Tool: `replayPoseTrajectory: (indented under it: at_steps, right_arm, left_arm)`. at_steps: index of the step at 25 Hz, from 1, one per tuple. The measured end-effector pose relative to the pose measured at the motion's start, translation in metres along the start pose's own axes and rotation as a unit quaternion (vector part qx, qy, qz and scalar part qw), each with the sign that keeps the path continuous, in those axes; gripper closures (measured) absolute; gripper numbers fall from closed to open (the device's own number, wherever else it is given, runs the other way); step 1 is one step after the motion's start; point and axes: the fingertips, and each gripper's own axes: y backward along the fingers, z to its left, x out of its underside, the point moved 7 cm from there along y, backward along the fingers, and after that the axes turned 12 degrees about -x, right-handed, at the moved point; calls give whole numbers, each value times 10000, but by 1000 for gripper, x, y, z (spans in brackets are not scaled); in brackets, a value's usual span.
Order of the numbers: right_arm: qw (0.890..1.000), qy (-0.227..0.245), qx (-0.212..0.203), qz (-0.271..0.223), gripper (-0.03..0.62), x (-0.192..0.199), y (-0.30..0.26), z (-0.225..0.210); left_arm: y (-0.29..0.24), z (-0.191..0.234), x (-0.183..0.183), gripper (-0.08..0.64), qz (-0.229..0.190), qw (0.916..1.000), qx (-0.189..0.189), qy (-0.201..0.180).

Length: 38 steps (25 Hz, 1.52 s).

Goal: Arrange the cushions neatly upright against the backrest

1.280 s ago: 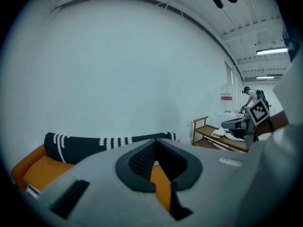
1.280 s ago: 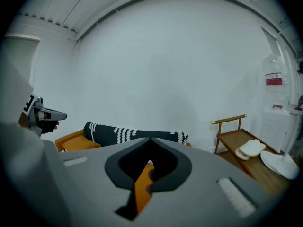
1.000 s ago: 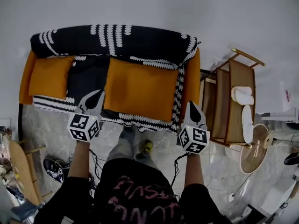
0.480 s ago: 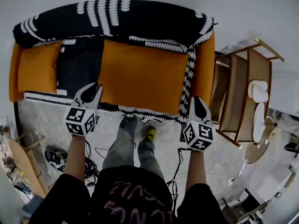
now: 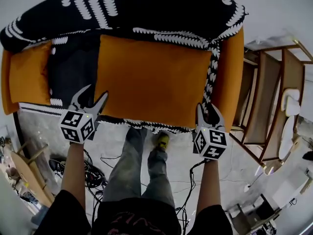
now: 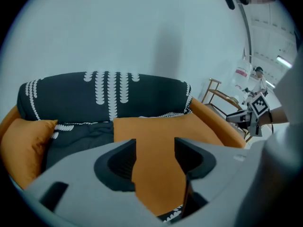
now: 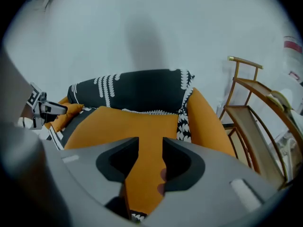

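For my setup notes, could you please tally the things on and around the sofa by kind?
Cushions: 2 (large orange cushion, small orange cushion)
Hand-held grippers: 2 (left hand-held gripper, right hand-held gripper)
Sofa: 1
Patterned throw: 1
Wooden rack: 1
Total: 7
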Motion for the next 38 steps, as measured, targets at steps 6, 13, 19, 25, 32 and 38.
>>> replayPoseTrajectory:
  at_steps: [6,13,19,25,32,38]
  right_arm:
    - [9989,-200,-122,398,329,34,-57,-25]
    - [9965,-348,-235,718,240,64,-101,-51]
    - [9950,-485,-325,816,224,71,-126,-57]
    - [9911,-877,-455,892,175,77,-132,-66]
    - [9878,-1004,-595,1034,211,79,-143,-66]
    - [9897,-568,-594,1173,340,69,-140,-51]
  left_arm:
    - [-58,17,28,222,367,9993,45,7]
    - [-114,32,57,156,696,9975,67,60]
    - [-125,33,58,138,669,9975,-138,-156]
    - [-130,37,57,82,803,9959,-250,-325]
    - [-149,37,67,119,953,9951,256,36]
    - [-141,23,59,355,939,9940,419,-377]
